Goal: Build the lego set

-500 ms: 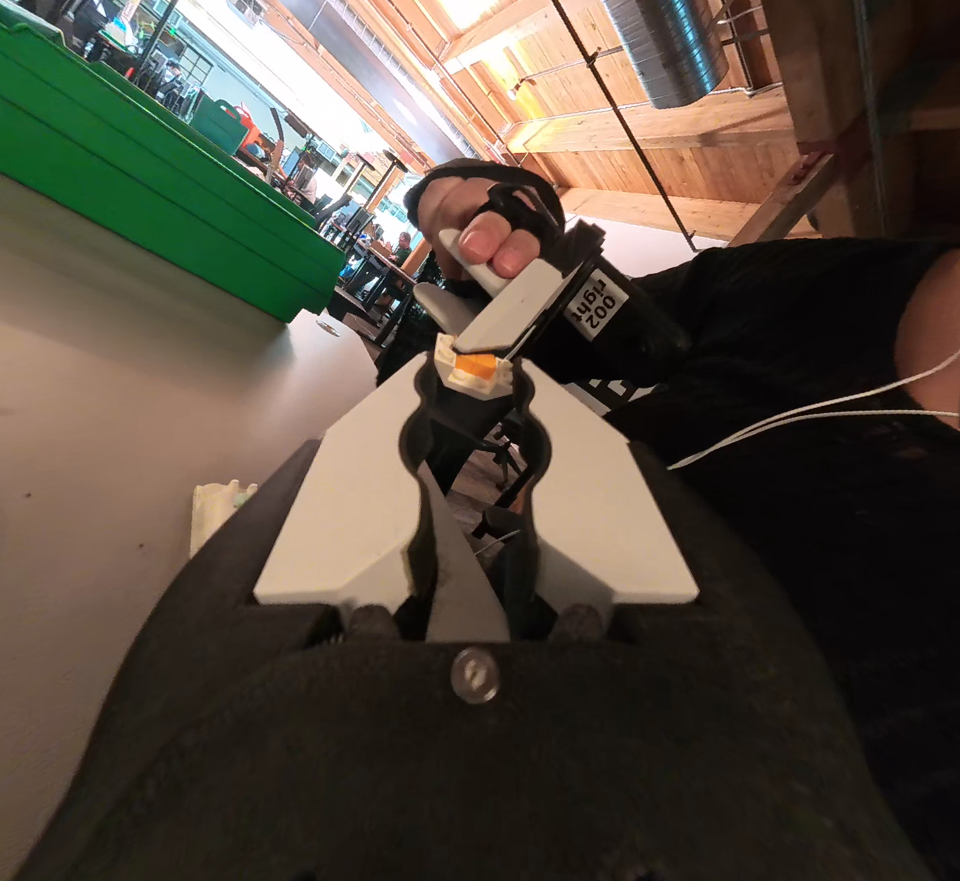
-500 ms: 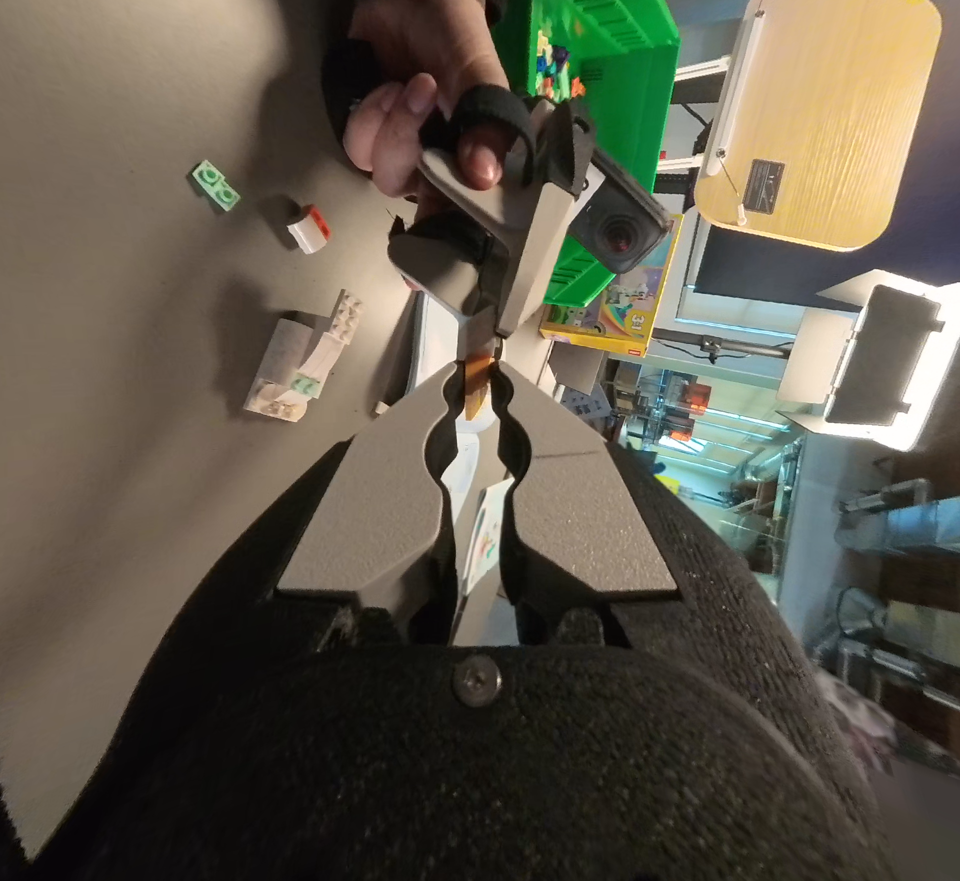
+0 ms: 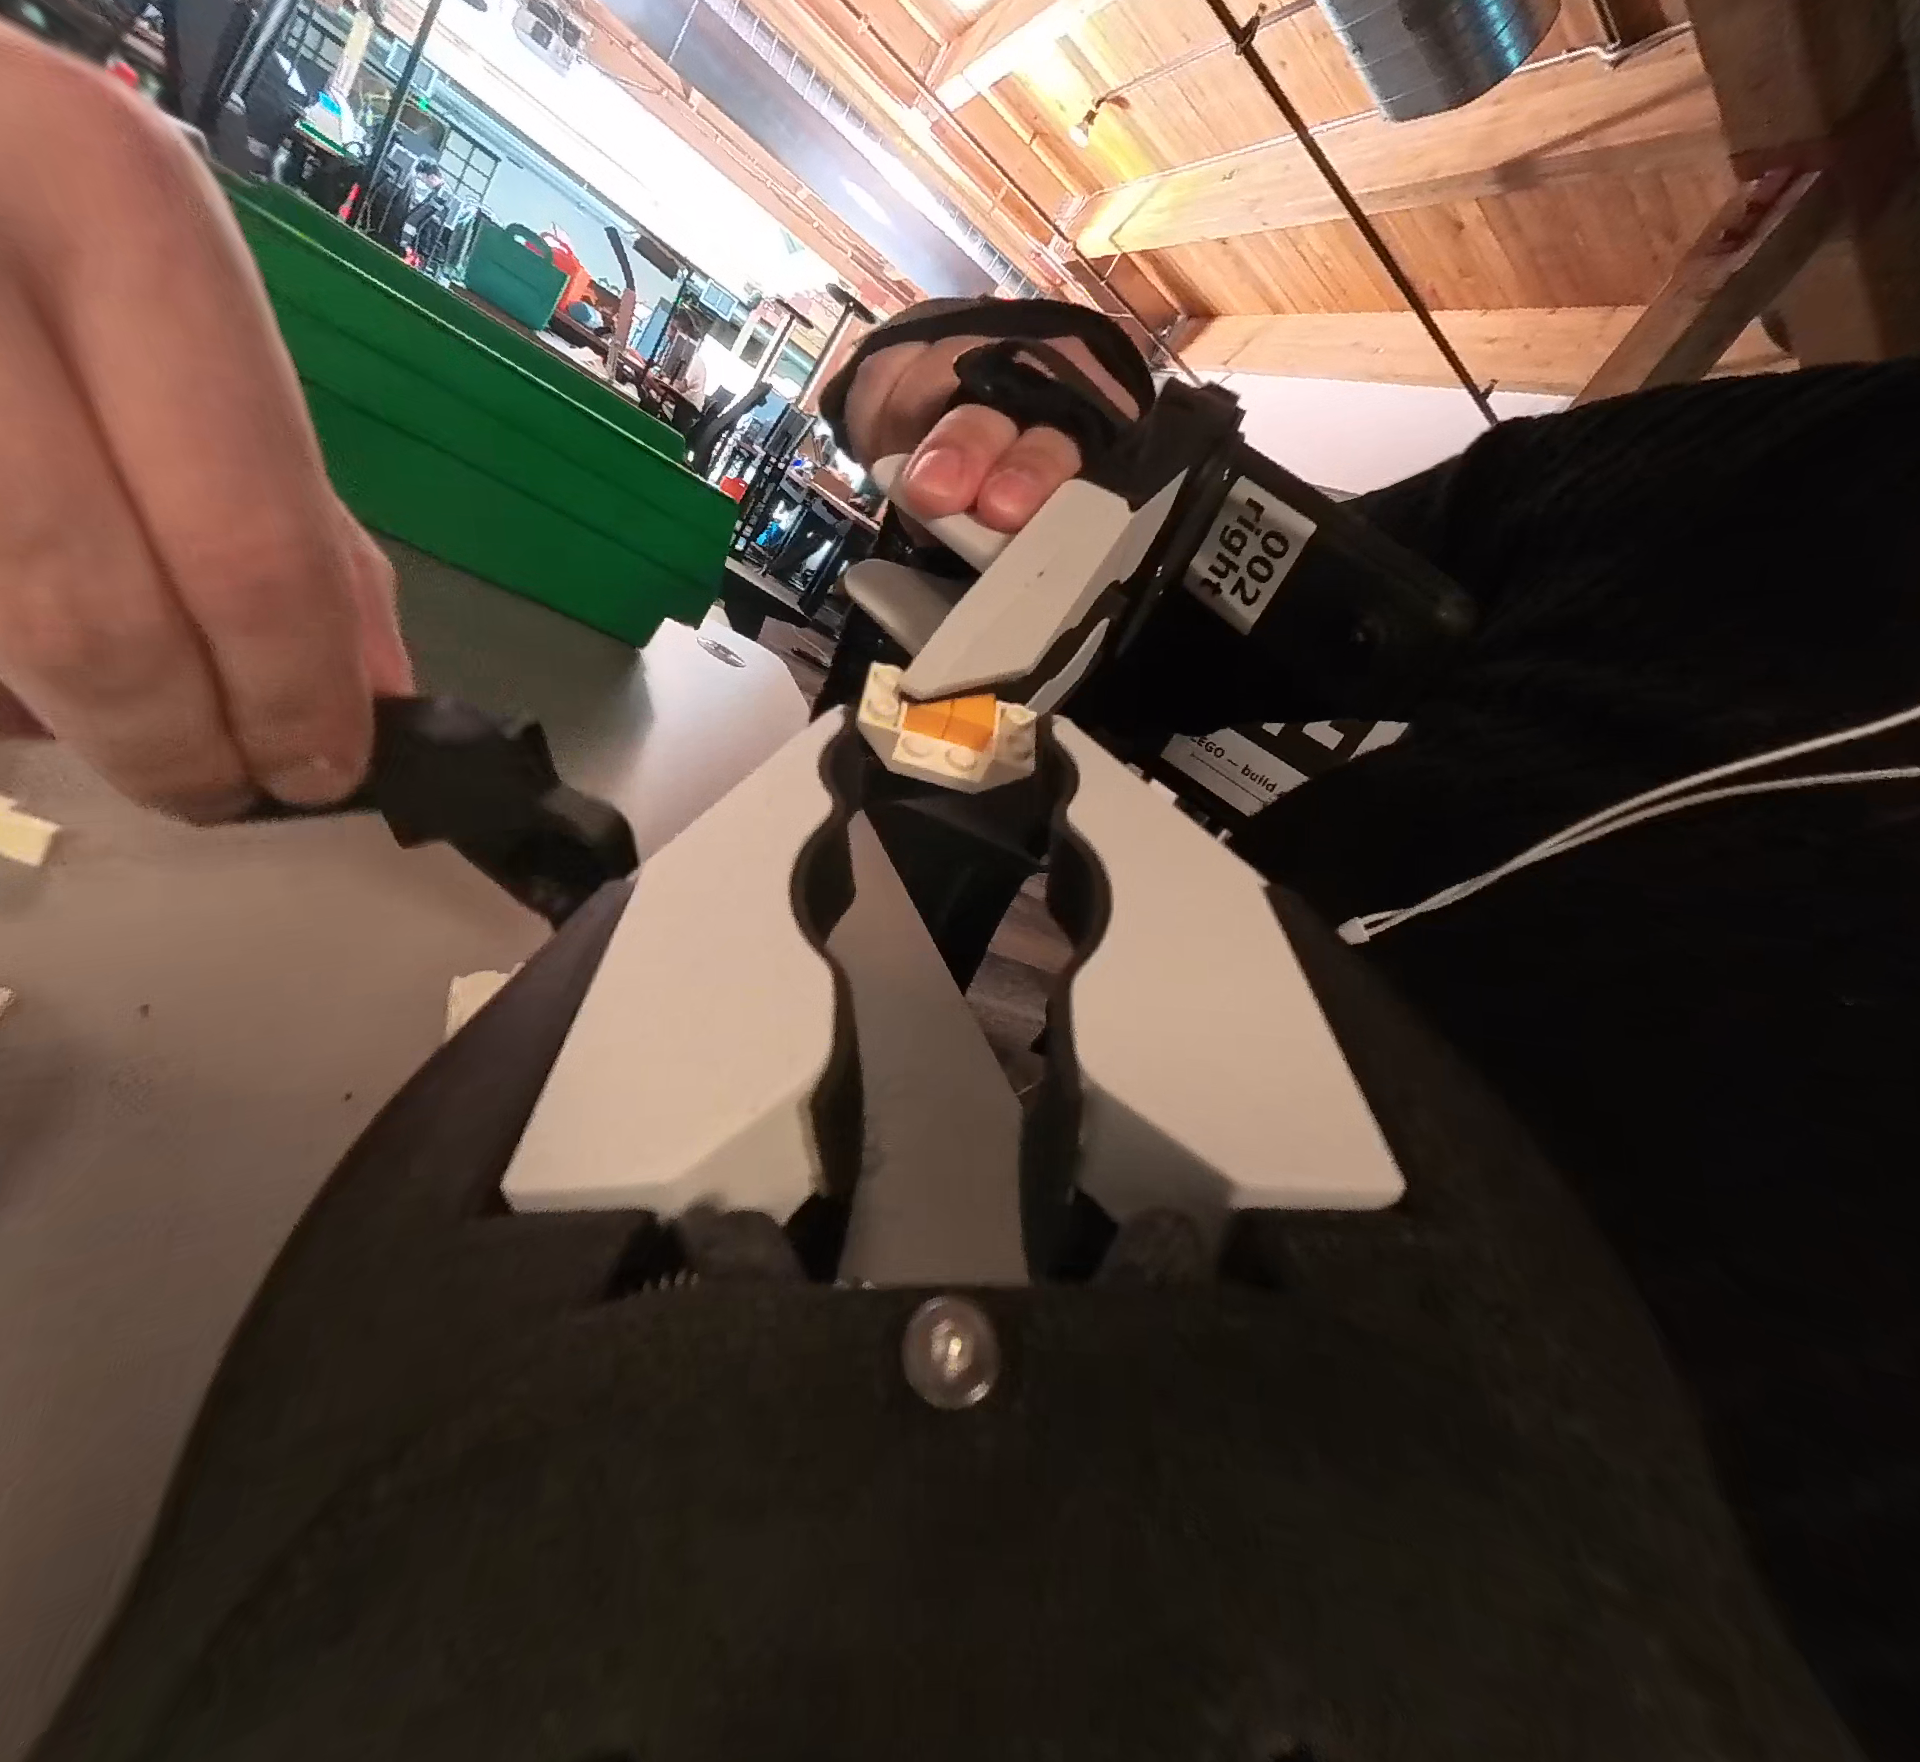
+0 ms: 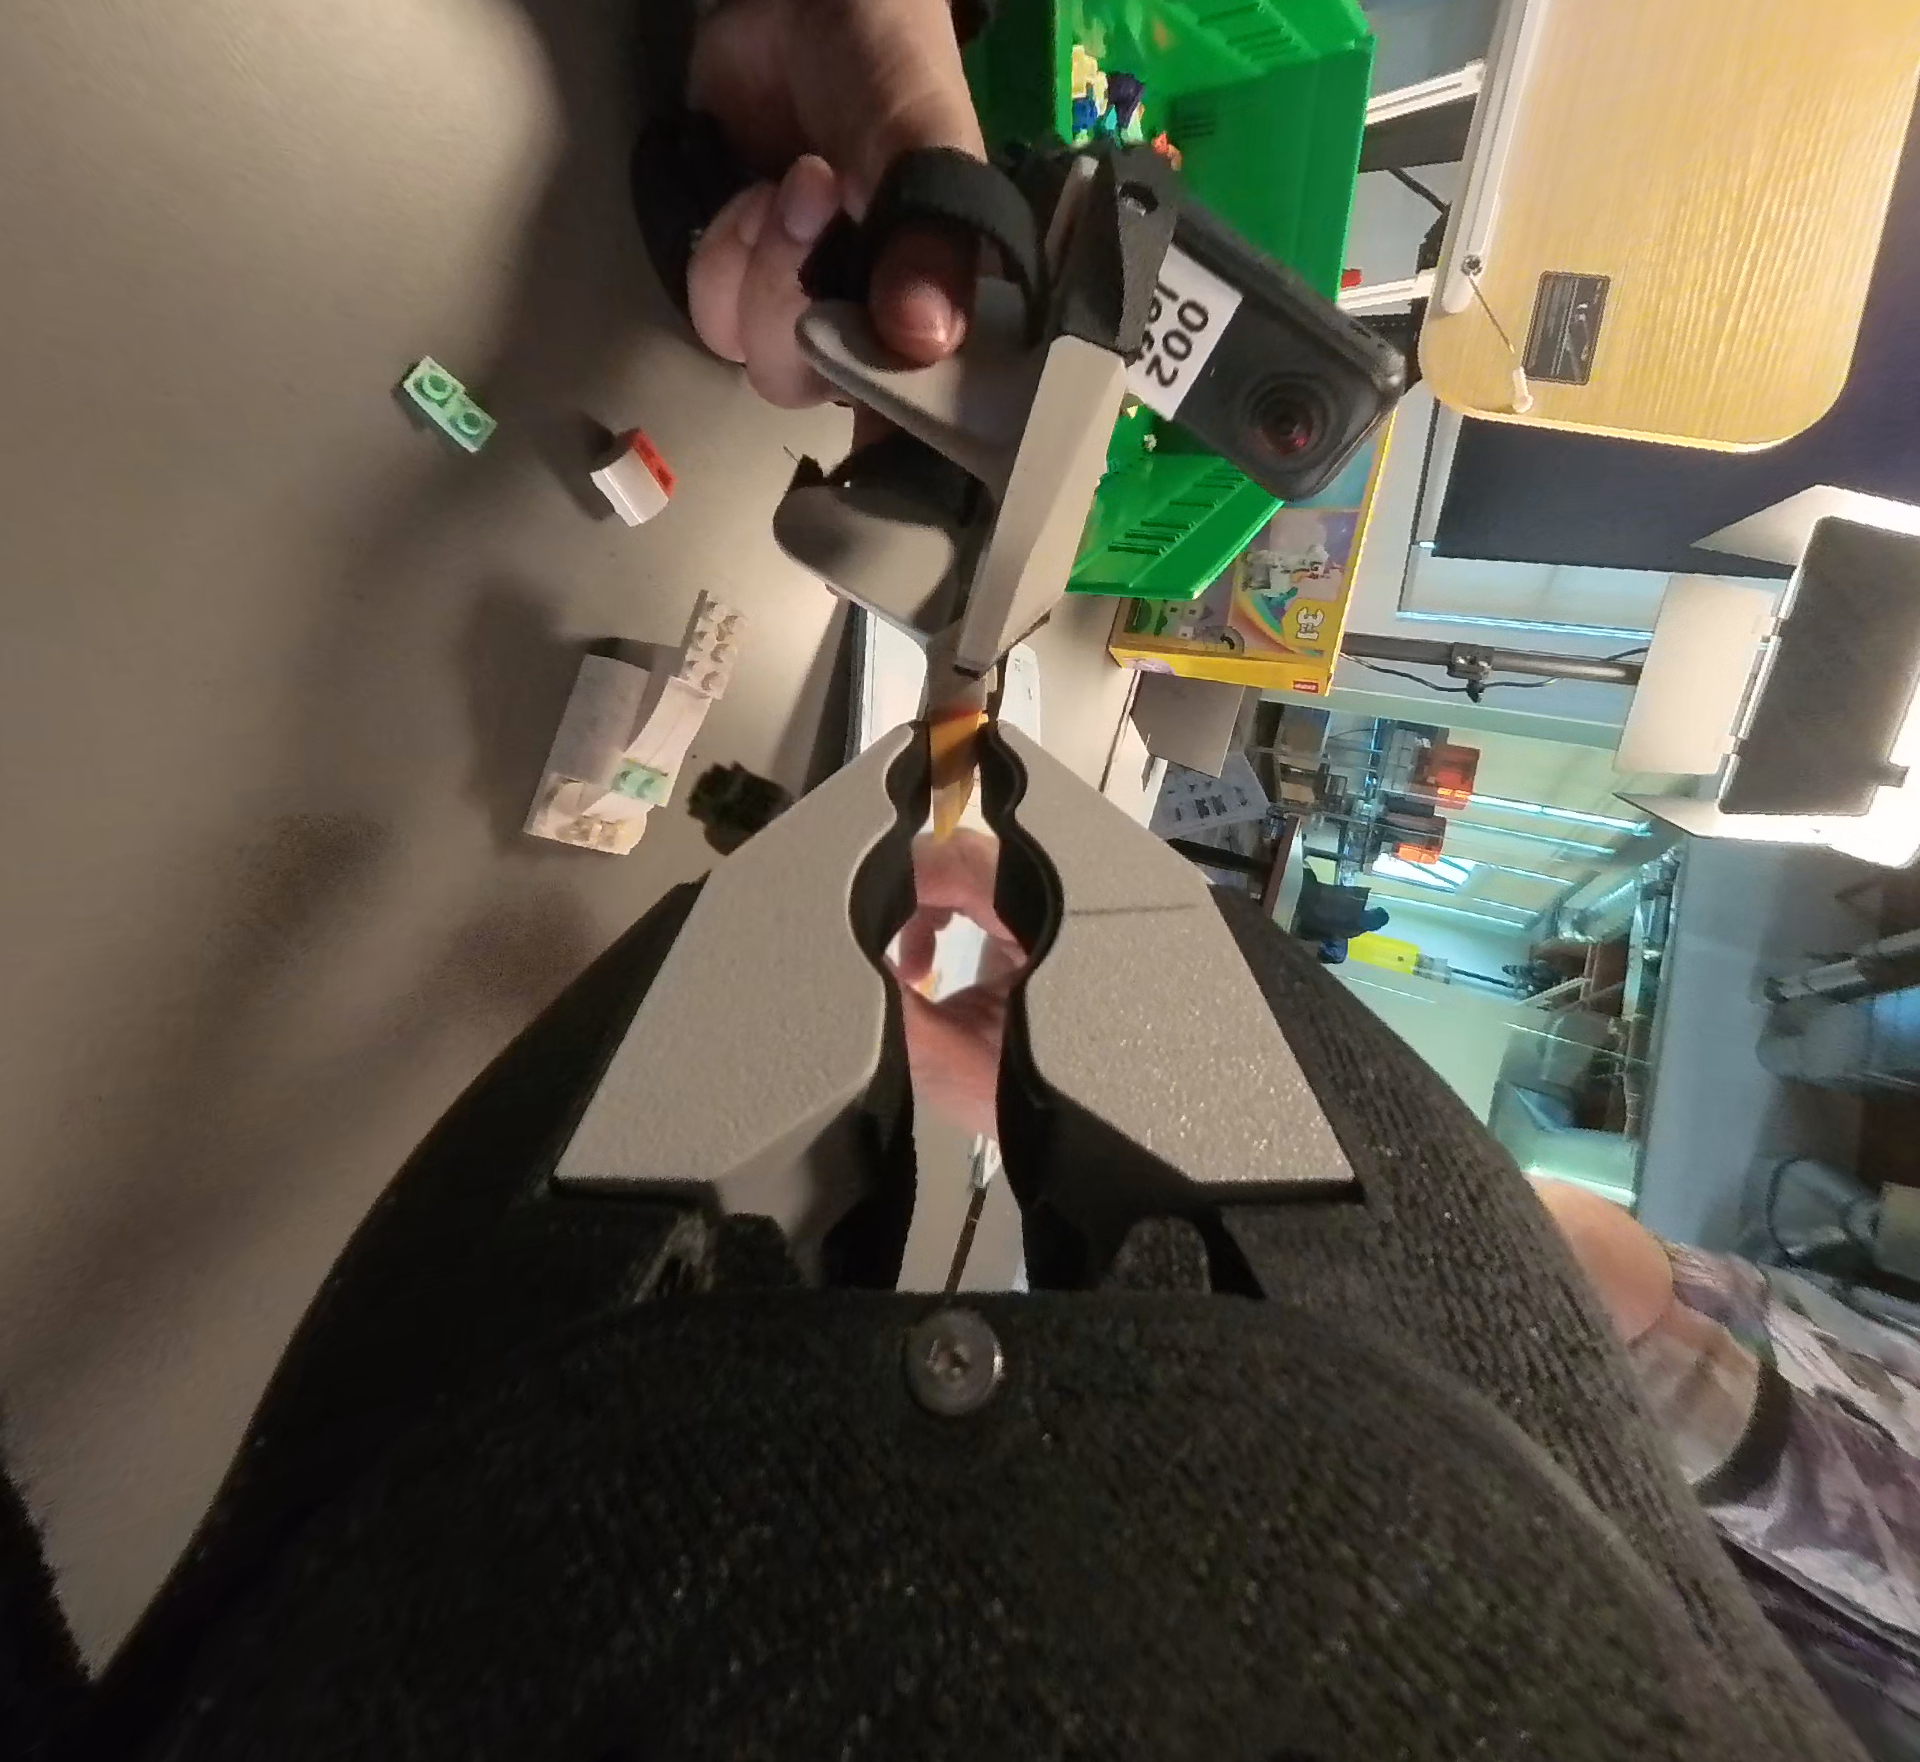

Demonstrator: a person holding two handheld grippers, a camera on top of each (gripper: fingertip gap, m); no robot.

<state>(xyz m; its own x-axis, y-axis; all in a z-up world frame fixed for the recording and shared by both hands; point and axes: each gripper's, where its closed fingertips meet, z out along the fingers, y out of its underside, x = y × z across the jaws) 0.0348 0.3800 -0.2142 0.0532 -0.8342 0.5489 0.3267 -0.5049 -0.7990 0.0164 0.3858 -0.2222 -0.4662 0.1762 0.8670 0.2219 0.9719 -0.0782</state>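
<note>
My left gripper (image 3: 940,767) is shut on a small white lego assembly (image 3: 971,758) with an orange piece (image 3: 951,720) on top, held above the table. My right gripper (image 4: 951,744) is shut on the orange piece (image 4: 954,772), tip to tip with the left gripper (image 4: 971,663). In the left wrist view the right gripper (image 3: 940,673) comes in from the upper right and presses on the orange piece. A bare hand (image 3: 156,486) at the left holds a black lego piece (image 3: 488,798) just above the table.
On the grey table (image 4: 260,154) lie a green brick (image 4: 447,403), a red and white brick (image 4: 634,478), a white build (image 4: 618,746) and a black piece (image 4: 732,793). A green bin (image 4: 1195,102) of bricks and a lego box (image 4: 1236,616) stand behind. Left and right tips are no more than a few centimetres apart.
A bare hand with a black piece has come into the left wrist view at the left. Both grippers stay joined at the orange piece; the left one has tilted slightly.
</note>
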